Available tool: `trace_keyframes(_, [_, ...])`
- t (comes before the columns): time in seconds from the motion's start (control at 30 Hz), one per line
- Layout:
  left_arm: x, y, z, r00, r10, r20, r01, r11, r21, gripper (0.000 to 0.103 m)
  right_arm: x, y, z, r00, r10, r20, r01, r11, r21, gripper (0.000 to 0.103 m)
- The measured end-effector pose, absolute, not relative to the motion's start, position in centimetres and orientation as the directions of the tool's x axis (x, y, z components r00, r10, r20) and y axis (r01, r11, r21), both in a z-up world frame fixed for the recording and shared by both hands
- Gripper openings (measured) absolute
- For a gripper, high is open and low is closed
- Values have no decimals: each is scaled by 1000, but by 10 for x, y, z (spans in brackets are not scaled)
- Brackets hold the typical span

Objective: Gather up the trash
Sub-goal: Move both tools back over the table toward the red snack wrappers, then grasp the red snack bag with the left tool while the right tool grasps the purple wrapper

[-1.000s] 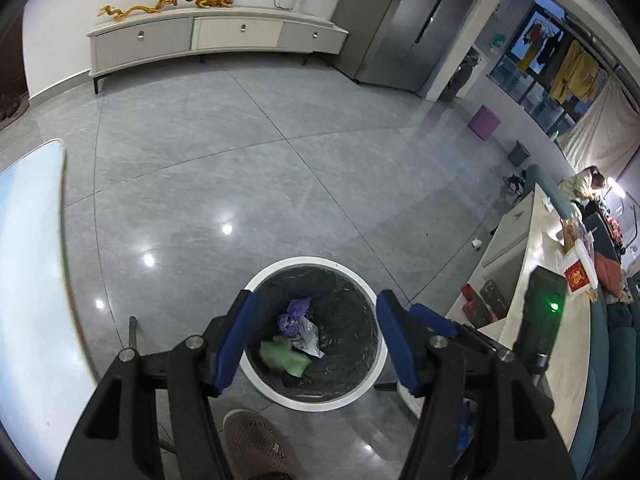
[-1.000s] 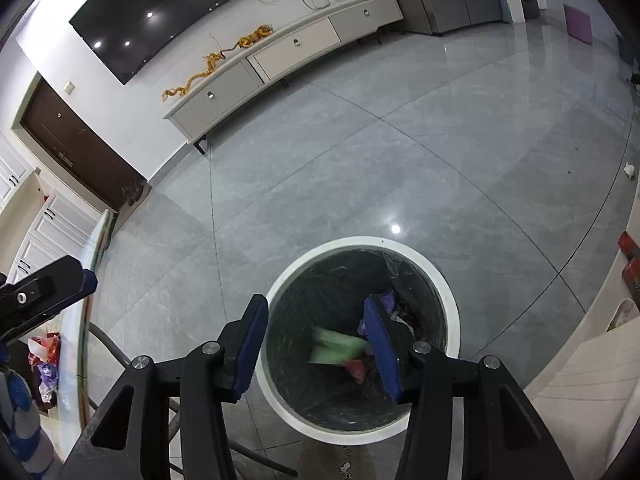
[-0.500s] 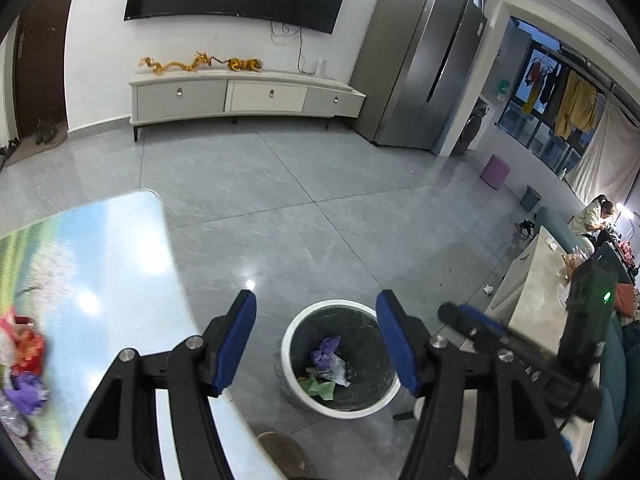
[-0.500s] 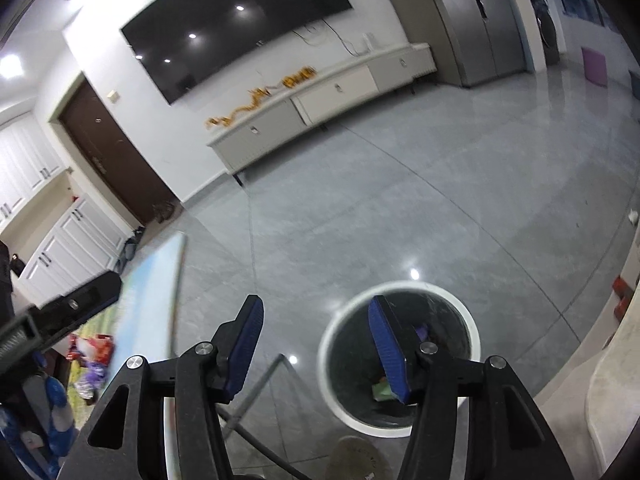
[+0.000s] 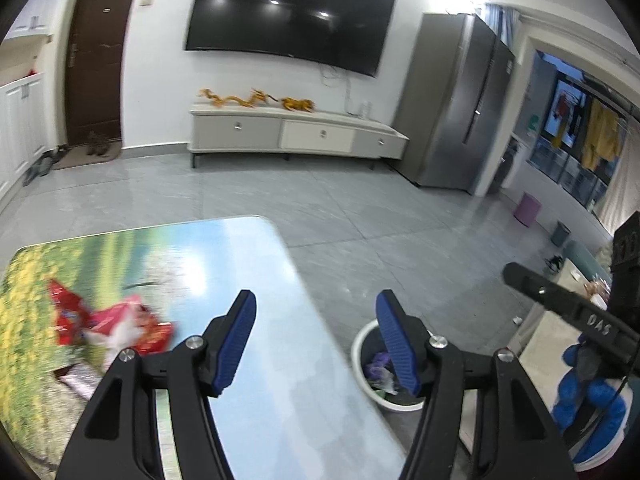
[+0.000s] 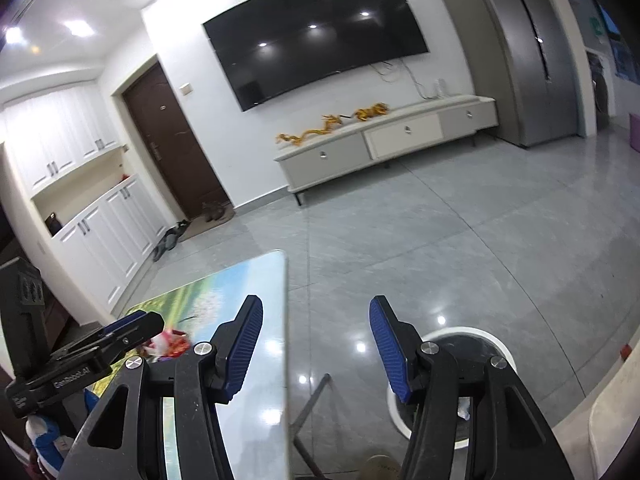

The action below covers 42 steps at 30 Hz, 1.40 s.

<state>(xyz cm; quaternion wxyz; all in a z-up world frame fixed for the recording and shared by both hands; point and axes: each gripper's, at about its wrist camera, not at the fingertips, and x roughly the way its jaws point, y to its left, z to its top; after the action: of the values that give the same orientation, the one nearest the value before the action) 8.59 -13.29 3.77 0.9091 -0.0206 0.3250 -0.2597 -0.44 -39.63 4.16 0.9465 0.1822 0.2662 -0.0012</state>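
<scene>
One glossy table, red wrappers; grey tile floor.

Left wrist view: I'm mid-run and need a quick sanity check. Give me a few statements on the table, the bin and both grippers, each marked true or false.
1. The left gripper holds a wrapper. False: its jaws stand apart with nothing between them.
2. Red wrappers lie on the table. True.
3. The trash bin stands on the table. False: it stands on the floor beside the table's edge.
4. The bin already has trash inside. True: purple and pale scraps show in it.
5. The right gripper is shut on a green scrap. False: its jaws are open and empty.
</scene>
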Motion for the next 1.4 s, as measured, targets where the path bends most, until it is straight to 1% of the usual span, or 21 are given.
trace_keyframes(0.33, [105,-10,21,724,-348,-595,281,937,-205,61,30,-320,50,830,191,-524,-27,952,305,53])
trace_keyframes(0.43, [114,34,13,738,-295,-607,215,955,-202,61,43,-296,43,807,233,-543,-72,951,301,53])
trace_keyframes(0.6, [129,78,0,735,-245,-632,147,968,-204,61,73,-251,22,743,315,-590,-144,937,320,53])
trace_keyframes(0.77, [157,89,-18,704,-226,-673,120,972,-201,61,99,-214,-14,654,390,-648,-182,913,365,53])
trace_keyframes(0.97, [199,80,-44,661,-212,-720,115,977,-182,61,132,-180,-65,539,463,-704,-192,881,432,53])
trace_keyframes(1.13, [228,77,-64,632,-194,-751,98,980,-171,61,150,-163,-85,486,499,-718,-194,862,468,53])
trace_keyframes(1.37, [248,81,-90,584,-212,-784,61,974,-218,60,161,-156,-103,448,532,-718,-176,840,513,53])
trace_keyframes(1.4, [249,83,-93,579,-217,-786,57,972,-226,60,161,-156,-105,449,538,-713,-177,836,519,50])
